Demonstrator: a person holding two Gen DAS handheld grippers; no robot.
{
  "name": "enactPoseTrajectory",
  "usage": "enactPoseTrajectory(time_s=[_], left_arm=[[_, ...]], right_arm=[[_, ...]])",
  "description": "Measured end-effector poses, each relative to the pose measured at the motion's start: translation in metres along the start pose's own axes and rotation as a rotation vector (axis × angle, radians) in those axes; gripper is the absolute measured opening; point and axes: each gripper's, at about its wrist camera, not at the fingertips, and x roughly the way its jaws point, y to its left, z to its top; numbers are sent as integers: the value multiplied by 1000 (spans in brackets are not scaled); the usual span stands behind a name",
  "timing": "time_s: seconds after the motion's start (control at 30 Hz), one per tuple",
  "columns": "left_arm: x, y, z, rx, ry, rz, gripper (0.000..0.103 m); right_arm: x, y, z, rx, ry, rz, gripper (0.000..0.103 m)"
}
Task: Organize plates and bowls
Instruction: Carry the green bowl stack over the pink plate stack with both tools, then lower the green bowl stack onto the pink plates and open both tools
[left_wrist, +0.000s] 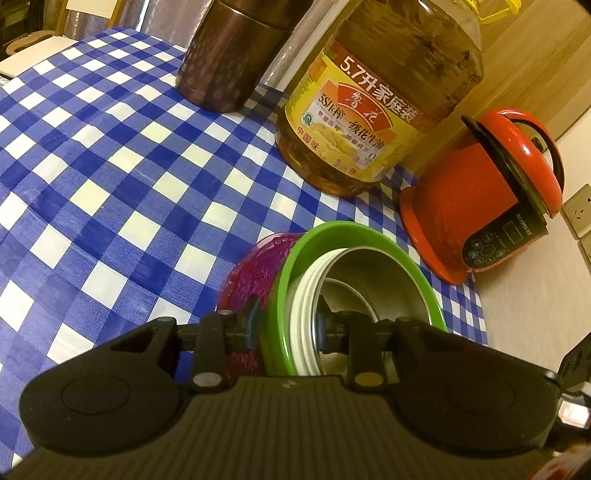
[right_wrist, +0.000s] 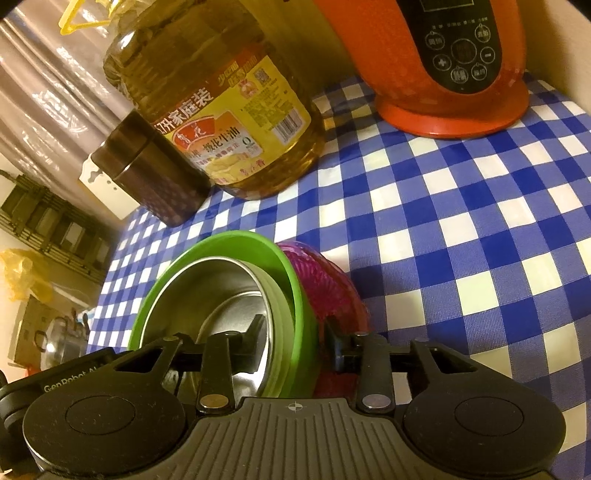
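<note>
A stack of dishes is held tilted above the blue-checked tablecloth (left_wrist: 110, 166): a pink patterned plate (left_wrist: 247, 273) outermost, a green bowl (left_wrist: 354, 230) in it, and a steel bowl with a white ribbed outside (left_wrist: 369, 280) nested inside. My left gripper (left_wrist: 286, 325) is shut on one side of the stack, one finger behind the pink plate, the other inside the steel bowl. My right gripper (right_wrist: 295, 339) is shut on the opposite side of the same green bowl (right_wrist: 221, 243), steel bowl (right_wrist: 221, 288) and pink plate (right_wrist: 328, 280).
A large cooking-oil jug (left_wrist: 373, 110) and a dark brown canister (left_wrist: 229, 55) stand at the back of the table. A red electric cooker (left_wrist: 487, 192) stands at the right by the wall. The oil jug (right_wrist: 221, 110), canister (right_wrist: 147, 166) and cooker (right_wrist: 450, 74) show in the right wrist view too.
</note>
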Motion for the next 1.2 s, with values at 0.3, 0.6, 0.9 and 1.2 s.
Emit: enactPoseTrajectory(time_s=[0.3,0.6,0.9,1.2], left_arm=[[-11,2,2,-18,-41,-9,33],[-24,-6,0,-6,-71,-25,38],[-41,-12,-3,13,-127,-8,47],[-58,-18,-12,54,-167,28,69]], right_arm=[[-9,0,3,3,-36,19,53],[-29,-2,5,4,-85,47,55],[-51,-5,7,4,-134,60,55],[-68,-7,2,-15,-171,45,55]])
